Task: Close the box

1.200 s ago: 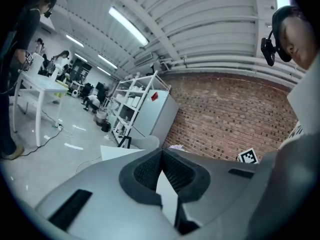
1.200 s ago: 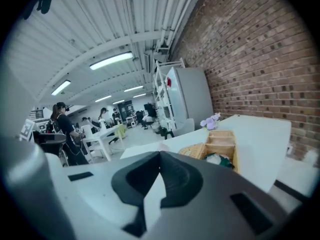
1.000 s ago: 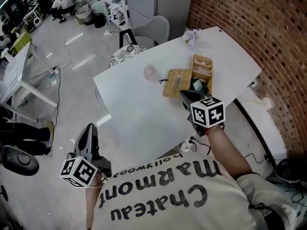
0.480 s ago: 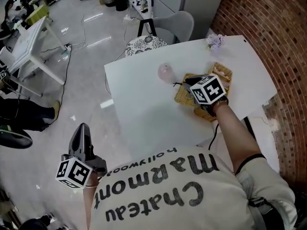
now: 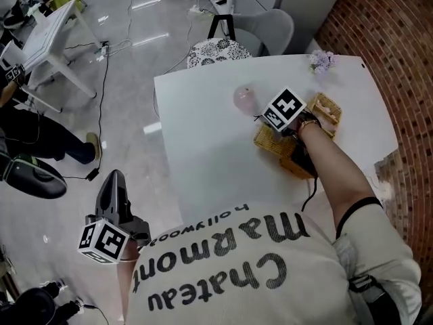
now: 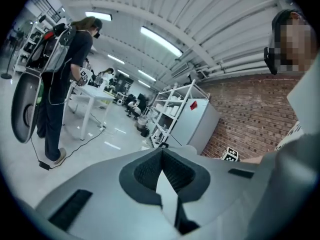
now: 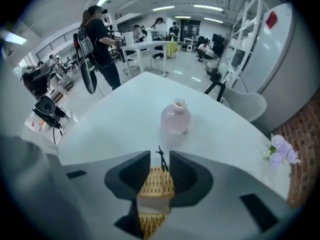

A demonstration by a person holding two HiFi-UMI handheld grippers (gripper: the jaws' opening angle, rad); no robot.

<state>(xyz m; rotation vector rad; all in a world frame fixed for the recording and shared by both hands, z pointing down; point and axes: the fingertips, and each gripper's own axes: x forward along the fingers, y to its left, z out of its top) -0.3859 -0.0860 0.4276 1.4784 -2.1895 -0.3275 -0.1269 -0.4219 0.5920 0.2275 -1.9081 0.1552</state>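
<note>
My right gripper (image 7: 160, 160) is over the right-hand part of the white table (image 5: 203, 154), tipped steeply down, and its jaws have just been opening: they stand wide apart now. In the gap between them I see the woven lid (image 7: 156, 181) of the wicker box (image 5: 327, 107), but the pads do not press on it; whether they touch it at all I cannot tell. A thin black cord loop (image 7: 161, 159) sticks up at the lid's far edge, right between the jaw tips. From the head view the box is open. Its body runs with its long axis slanting from the far right of the table down toward my side, and my forearm crosses over its middle, so only the two ends show. The lid is folded out flat beside the body, on the side toward the middle of the table, pointing at the pink vase (image 5: 243, 99). The vase stands upright, near the lid's free edge but apart from it. A small bunch of purple flowers (image 5: 322, 61) lies at the far edge of the table, well beyond the box. A grey chair (image 5: 267, 29) is tucked in at the far side. My left gripper (image 5: 116, 176) hangs low off the near left of the table, over the floor, well apart from the box. Its jaws are closed together with nothing between them, and it looks out across the room.
</note>
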